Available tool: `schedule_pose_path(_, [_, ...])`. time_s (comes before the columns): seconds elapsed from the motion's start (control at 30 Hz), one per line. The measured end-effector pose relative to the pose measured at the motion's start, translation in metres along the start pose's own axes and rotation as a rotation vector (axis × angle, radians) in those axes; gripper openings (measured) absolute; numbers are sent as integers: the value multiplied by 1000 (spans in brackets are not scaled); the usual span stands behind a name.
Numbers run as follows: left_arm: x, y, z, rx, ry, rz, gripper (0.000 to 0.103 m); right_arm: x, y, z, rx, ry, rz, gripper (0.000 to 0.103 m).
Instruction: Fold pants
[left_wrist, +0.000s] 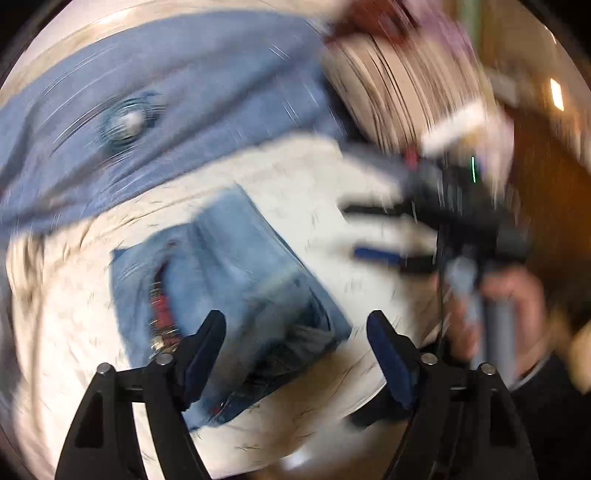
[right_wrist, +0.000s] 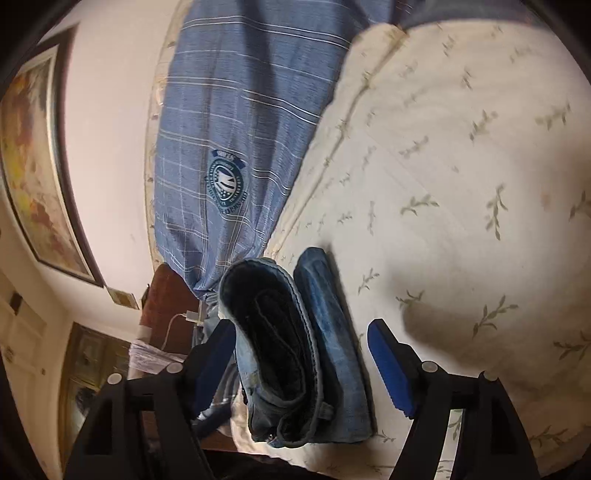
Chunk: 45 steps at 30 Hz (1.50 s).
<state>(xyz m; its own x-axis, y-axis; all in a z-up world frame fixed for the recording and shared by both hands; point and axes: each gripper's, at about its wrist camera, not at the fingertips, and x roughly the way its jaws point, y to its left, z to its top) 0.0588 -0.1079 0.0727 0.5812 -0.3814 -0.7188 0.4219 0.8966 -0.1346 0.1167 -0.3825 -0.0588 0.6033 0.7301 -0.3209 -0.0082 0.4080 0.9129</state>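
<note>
Denim pants (right_wrist: 295, 347) folded small on leaf-print bedspread (right_wrist: 461, 177); left gripper (left_wrist: 295, 354) and right gripper (right_wrist: 301, 354) both spread apart, empty.

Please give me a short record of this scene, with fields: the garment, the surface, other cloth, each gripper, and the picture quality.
garment: jeans, folded into a compact bundle
surface: bedspread, cream with a leaf print
other cloth: blue plaid cloth with a round badge, beside the jeans
left gripper: open, above the jeans, holding nothing
right gripper: open, jaws on either side of the jeans, not clamped
picture quality: left wrist view blurred by motion; right wrist view sharp
</note>
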Motion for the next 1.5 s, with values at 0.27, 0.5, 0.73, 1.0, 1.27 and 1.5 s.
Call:
schedule_pose_path(0.27, [27,106,-41,-395,7,223,87,22,63,-30,-249,132,20,77])
schedule_pose_path(0.5, [67,90,-48,-283,73,246,89,88,87,-55,-438,340,-271,15])
schedule_pose_path(0.73, [41,93,-52,-343,-59,152,88,99,103,-85,-630,354,-565,14])
schedule_pose_path(1.0, [65,95,-53,-247,27,311,90,91,82,-68,-449,368,-478,26])
schedule_pose_path(1.27, [66,96,-54,-234,20,307,90,65,177,-34,-521,234,-351,33])
schedule_pose_path(1.5, [67,102,-57,-258,18,269,90,177,126,15,-271,410,-261,55])
